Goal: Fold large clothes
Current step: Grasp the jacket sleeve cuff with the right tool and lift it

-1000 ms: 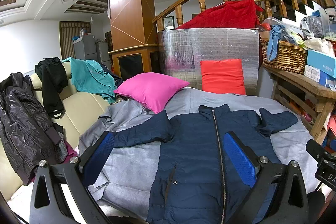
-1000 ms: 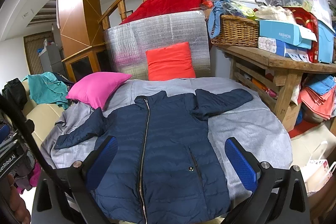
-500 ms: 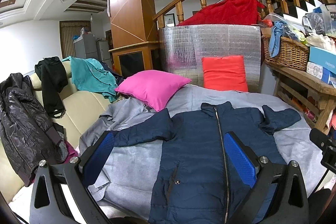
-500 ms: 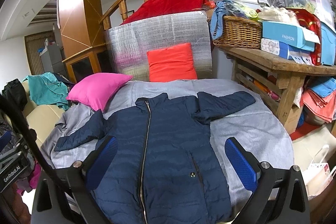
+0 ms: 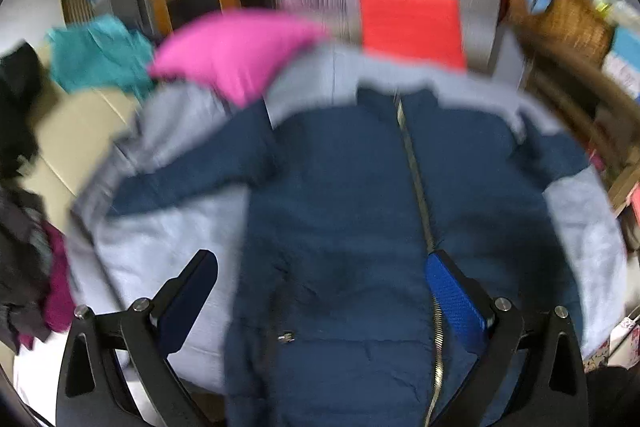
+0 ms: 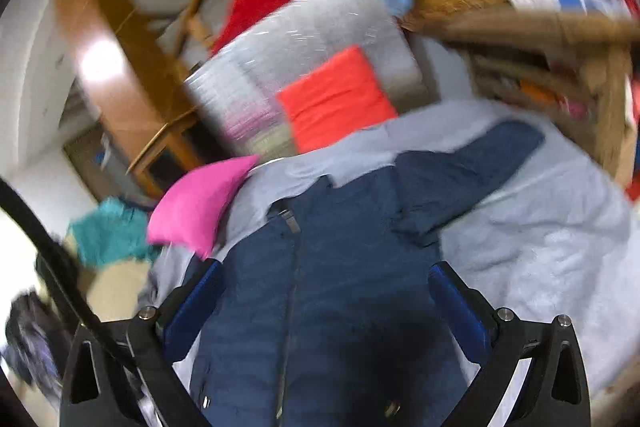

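Both tongs released above the spread jacket

Currently a navy jacket (image 5: 340, 211) is laid flat, front up and zipped, on a grey cloth (image 5: 160, 247) that covers the surface beneath it. Its collar is turned toward the far edge of the cloth, and its hem reaches the near edge. One sleeve is stretched toward the cloth's left edge; in the right wrist view the other sleeve (image 6: 472, 171) is angled toward the far right corner. Both views are blurred, so fine detail cannot be told.

The left tongs (image 5: 320, 291) are held released over the lower part of the jacket, with the fingers spread wide; the right pad (image 5: 454, 299) is seen just beside the zip. The right tongs (image 6: 322, 311) are likewise held released over the jacket's lower front, and nothing is gripped by either. Whether the pads touch the fabric cannot be told.

A pink cushion (image 5: 236, 51) is seen at the far left corner of the cloth, and a red cushion (image 5: 412, 23) is propped at the far edge.
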Motion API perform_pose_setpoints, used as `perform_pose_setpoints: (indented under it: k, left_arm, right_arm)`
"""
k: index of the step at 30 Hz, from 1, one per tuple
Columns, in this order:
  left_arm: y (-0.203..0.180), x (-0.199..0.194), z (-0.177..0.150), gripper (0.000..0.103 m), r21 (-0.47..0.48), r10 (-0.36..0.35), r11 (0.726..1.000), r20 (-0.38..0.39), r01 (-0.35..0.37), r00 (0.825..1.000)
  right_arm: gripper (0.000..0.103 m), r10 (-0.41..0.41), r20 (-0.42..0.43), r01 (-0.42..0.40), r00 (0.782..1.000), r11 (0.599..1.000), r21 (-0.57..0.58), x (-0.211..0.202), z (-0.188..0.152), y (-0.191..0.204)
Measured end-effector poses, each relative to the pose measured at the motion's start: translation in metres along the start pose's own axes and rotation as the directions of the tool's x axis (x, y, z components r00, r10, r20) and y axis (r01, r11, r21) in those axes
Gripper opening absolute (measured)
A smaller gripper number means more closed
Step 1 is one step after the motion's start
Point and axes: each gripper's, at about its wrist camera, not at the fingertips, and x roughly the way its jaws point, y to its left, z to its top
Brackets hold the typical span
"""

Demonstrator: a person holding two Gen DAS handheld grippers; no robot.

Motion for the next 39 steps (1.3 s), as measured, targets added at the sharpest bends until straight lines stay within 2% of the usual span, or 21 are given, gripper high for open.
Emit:
perform_pose_setpoints:
  k: [2,4,9,11,13,15,16,18,21,23,26,28,30,32,36,38,39]
  left_arm:
    - [-0.005,0.036,0.005,0.103,-0.014,0.009,1.0,-0.051,-0.01,0.999]
    - [-0.011,0.076,0.013,0.103,-0.029,0.027,0.999,-0.099,-0.03,0.995]
    - [-0.032,0.134,0.036,0.103,-0.058,0.038,0.997,-0.126,-0.046,0.991]
    - [-0.038,0.144,0.038,0.103,-0.044,0.042,0.998,-0.121,-0.048,0.992]
    - [-0.044,0.156,0.036,0.103,-0.012,0.057,0.998,-0.126,-0.059,0.99]
    - [-0.049,0.169,0.036,0.103,-0.006,0.041,0.999,-0.201,-0.043,0.979]
    - [-0.05,0.172,0.037,0.103,-0.012,0.023,1.0,-0.214,-0.026,0.977]
    - [-0.055,0.172,0.039,0.103,0.002,0.034,0.999,-0.21,-0.034,0.977]
    - [-0.057,0.174,0.04,0.103,0.012,0.039,0.999,-0.212,-0.037,0.976]
    - [-0.056,0.177,0.039,0.103,-0.003,0.03,1.0,-0.221,-0.031,0.975]
    - [-0.054,0.182,0.036,0.103,-0.032,0.005,0.999,-0.223,-0.013,0.975]
    - [-0.05,0.183,0.032,0.103,-0.058,-0.012,0.998,-0.211,-0.001,0.977]
    - [-0.05,0.182,0.029,0.103,-0.06,-0.018,0.998,-0.211,0.005,0.977]
    - [-0.05,0.183,0.031,0.103,-0.053,-0.031,0.998,-0.238,0.019,0.971]
    - [-0.045,0.182,0.039,0.103,-0.03,-0.054,0.998,-0.288,0.048,0.956]
    - [-0.037,0.174,0.044,0.103,-0.035,-0.023,0.999,-0.248,0.015,0.968]
    - [-0.031,0.166,0.049,0.103,-0.039,0.011,0.999,-0.202,-0.019,0.979]
  right_arm:
    - [0.103,-0.011,-0.027,0.014,1.0,0.994,0.111,0.027,0.01,-0.046]
    - [0.103,0.019,-0.045,-0.007,0.999,0.97,0.241,0.05,0.017,-0.086]
    - [0.103,0.025,-0.062,0.009,0.998,0.869,0.495,0.108,0.039,-0.181]
    - [0.102,0.029,-0.069,0.014,0.997,0.834,0.552,0.131,0.047,-0.206]
    - [0.087,0.022,-0.085,0.031,0.996,0.82,0.571,0.154,0.055,-0.226]
    - [0.078,0.01,-0.102,0.052,0.995,0.814,0.579,0.17,0.066,-0.238]
    - [0.078,-0.02,-0.119,0.086,0.993,0.807,0.584,0.181,0.071,-0.247]
    - [0.078,-0.074,-0.142,0.145,0.987,0.79,0.595,0.191,0.067,-0.259]
    - [0.071,-0.155,-0.172,0.228,0.973,0.764,0.604,0.203,0.074,-0.273]
    - [0.064,-0.187,-0.191,0.266,0.963,0.75,0.606,0.21,0.07,-0.278]
    - [0.058,-0.22,-0.182,0.285,0.958,0.769,0.572,0.218,0.079,-0.274]
    - [0.034,-0.216,-0.189,0.286,0.958,0.776,0.562,0.226,0.082,-0.271]
    - [0.021,-0.187,-0.192,0.264,0.963,0.788,0.557,0.231,0.077,-0.269]
    - [0.019,-0.167,-0.173,0.237,0.971,0.798,0.555,0.23,0.077,-0.262]
    - [0.019,-0.072,-0.081,0.103,0.994,0.867,0.487,0.21,0.085,-0.208]
    - [0.019,-0.003,-0.057,0.028,0.998,0.892,0.451,0.196,0.084,-0.174]
    - [0.018,0.051,-0.051,-0.024,0.997,0.9,0.436,0.189,0.081,-0.156]
